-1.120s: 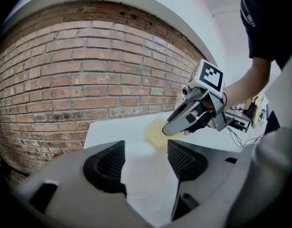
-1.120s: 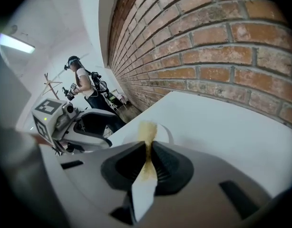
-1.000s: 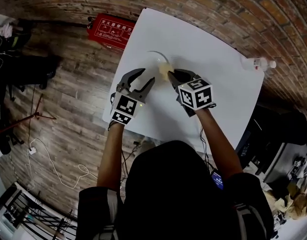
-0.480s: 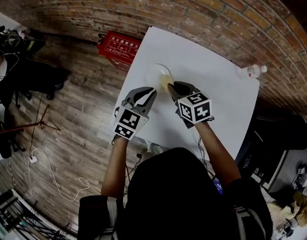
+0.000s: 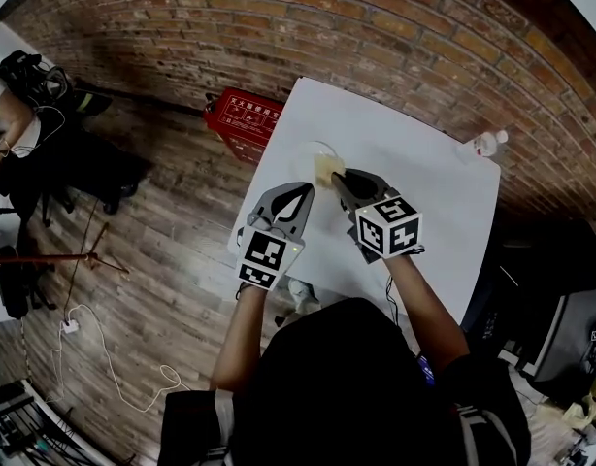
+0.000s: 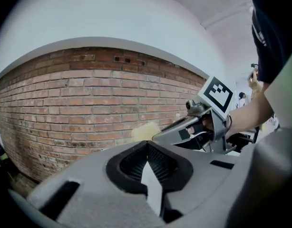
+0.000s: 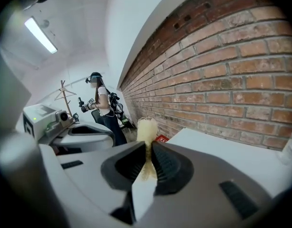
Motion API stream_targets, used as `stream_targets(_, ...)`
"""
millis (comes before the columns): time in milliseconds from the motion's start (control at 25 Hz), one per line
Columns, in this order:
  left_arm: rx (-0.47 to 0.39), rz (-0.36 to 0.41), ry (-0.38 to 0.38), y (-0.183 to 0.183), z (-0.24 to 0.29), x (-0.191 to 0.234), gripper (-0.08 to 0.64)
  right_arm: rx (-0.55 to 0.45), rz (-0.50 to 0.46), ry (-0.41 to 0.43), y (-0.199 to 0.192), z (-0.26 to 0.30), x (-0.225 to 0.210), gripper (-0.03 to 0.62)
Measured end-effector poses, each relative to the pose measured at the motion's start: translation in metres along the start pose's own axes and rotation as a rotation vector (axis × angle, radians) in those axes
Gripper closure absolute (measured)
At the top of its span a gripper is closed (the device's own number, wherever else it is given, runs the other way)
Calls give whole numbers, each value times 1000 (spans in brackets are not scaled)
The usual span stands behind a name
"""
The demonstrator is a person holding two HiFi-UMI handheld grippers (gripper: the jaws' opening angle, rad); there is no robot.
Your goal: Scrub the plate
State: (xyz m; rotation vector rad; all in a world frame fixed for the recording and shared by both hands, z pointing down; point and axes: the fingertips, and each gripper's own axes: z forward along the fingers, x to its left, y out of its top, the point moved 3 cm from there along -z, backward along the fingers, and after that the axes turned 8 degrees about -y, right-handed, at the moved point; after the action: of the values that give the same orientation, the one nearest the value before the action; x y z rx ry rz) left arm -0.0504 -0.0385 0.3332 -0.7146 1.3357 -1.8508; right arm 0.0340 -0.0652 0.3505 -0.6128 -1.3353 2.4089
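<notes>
A white plate lies on the white table near its left edge. My right gripper is shut on a pale yellow sponge, held in the air above the plate's near side. In the right gripper view the sponge sticks out from between the jaws. My left gripper hangs beside it on the left. Its jaws have just been closing and now meet with nothing between them. The left gripper view shows brick wall ahead, with the right gripper and sponge to its right.
A clear plastic bottle stands at the table's far right corner. A red box sits on the wooden floor by the table's left edge. A brick wall runs behind. Another person stands off to the left.
Both grippers have come up off the table towards the camera. The left gripper's jaws went from wide open to shut, empty. The right gripper kept the sponge.
</notes>
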Motion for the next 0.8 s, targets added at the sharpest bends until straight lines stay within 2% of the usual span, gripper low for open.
stream_targets(240, -80, -29, 34, 19, -33, -6, 540, -71, -8, -6, 12, -26, 25, 549)
stream_targets(440, -175, -138, 34, 29, -54, -13, 540, -142, -53, -17, 23, -49, 46, 549)
stream_targets(520, -188, -160, 51, 28, -62, -18, 540, -159, -58, -21, 22, -58, 52, 549)
stream_targets(800, -201, -150, 78, 25, -83, -28, 540, -200, -67, -37, 20, -76, 69, 549)
